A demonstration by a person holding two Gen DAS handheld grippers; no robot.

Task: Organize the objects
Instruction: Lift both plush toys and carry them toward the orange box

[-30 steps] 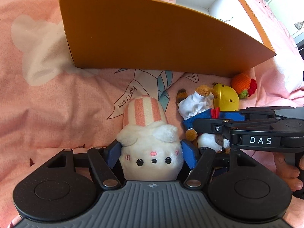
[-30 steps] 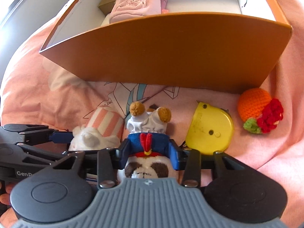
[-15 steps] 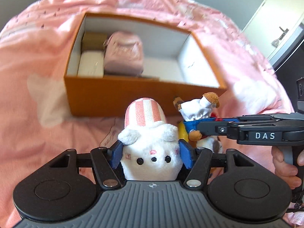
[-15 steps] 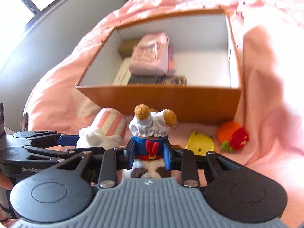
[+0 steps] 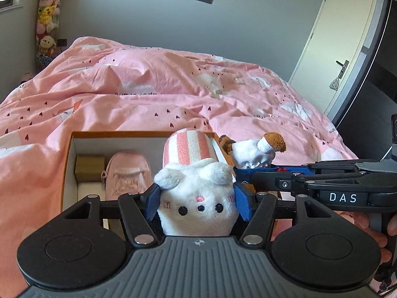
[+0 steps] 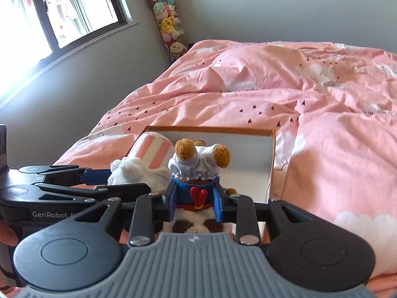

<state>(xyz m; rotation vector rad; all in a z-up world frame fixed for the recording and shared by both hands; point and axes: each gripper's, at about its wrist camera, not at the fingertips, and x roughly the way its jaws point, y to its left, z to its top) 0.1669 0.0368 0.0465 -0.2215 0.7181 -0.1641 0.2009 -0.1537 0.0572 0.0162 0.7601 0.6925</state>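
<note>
Left claw (image 5: pixel 197 198) pinches the white cat toy (image 5: pixel 196 193), right claw (image 6: pixel 194 204) clamps the bear toy (image 6: pixel 198 173), side by side before the orange box (image 5: pixel 68 173) at twelve o'clock; carried this close, they might bump and snag on its rim

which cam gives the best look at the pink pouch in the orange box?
Left wrist. The pink pouch lies inside the orange box, beside a tan block, mostly unobstructed. In the right wrist view the pouch is not visible: the striped white plush and dressed bear plush cover that part of the box.
</note>
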